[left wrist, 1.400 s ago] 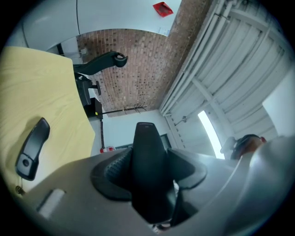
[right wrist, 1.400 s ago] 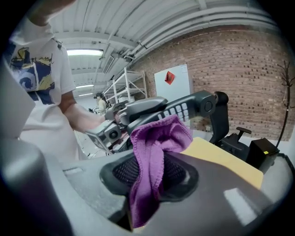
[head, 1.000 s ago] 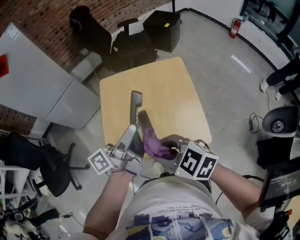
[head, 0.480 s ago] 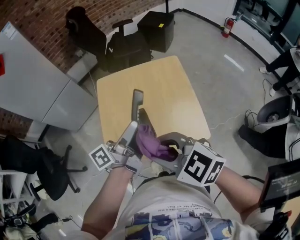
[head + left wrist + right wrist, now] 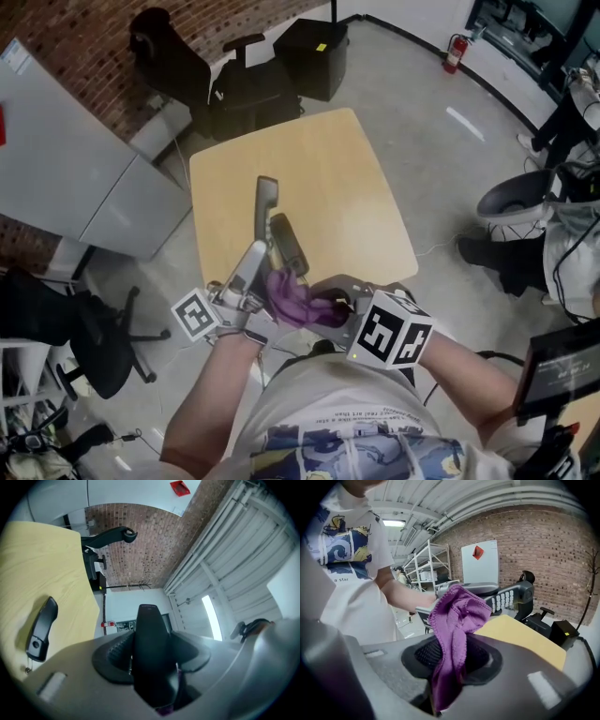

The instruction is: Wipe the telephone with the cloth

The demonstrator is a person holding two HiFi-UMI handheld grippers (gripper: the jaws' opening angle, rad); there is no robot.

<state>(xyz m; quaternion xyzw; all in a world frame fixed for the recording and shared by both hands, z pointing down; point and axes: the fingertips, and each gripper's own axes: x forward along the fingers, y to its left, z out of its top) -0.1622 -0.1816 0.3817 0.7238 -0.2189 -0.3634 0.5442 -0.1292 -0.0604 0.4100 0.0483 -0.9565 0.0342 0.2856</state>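
A dark telephone body point(image 5: 288, 244) with a keypad is lifted over the near edge of the wooden table point(image 5: 328, 178), and my left gripper point(image 5: 265, 274) is shut on its lower end. In the left gripper view it shows as a black bar point(image 5: 149, 639) between the jaws. My right gripper point(image 5: 326, 305) is shut on a purple cloth point(image 5: 295, 300), which presses against the phone's near part. In the right gripper view the cloth point(image 5: 457, 618) covers part of the keypad phone point(image 5: 508, 596). A separate handset point(image 5: 265, 200) lies flat on the table.
Black office chairs point(image 5: 173, 56) and a black box point(image 5: 314, 56) stand beyond the table's far edge. A grey cabinet point(image 5: 75, 169) is at the left. A person's legs point(image 5: 511, 253) and a chair base are at the right, with a fire extinguisher point(image 5: 455, 52) further off.
The purple cloth has slid along the held phone, first up over it, then back toward its near end. The handset on the table has stayed put.
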